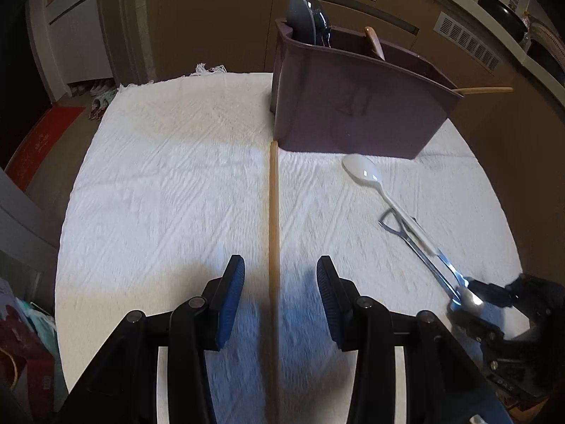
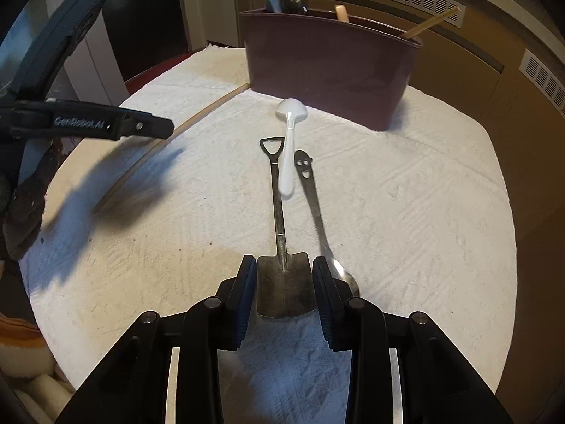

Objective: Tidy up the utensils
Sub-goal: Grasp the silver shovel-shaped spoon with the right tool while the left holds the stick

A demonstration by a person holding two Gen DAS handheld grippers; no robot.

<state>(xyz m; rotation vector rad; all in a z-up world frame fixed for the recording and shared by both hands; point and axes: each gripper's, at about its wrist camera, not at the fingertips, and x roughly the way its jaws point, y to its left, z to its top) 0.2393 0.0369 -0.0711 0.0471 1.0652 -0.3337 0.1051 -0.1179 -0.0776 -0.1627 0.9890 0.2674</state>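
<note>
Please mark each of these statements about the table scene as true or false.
1. The wooden chopstick lies between the open left gripper pads, untouched. True.
2. The shovel-shaped spoon sits inside the caddy. False: it lies on the white cloth, its blade between the right gripper pads.
3. The white spoon rests across the shovel spoon's handle. True.
4. The purple caddy is empty. False: utensils already stand in it.
5. The smiley-handled spoon lies beside the shovel spoon. True.
</note>
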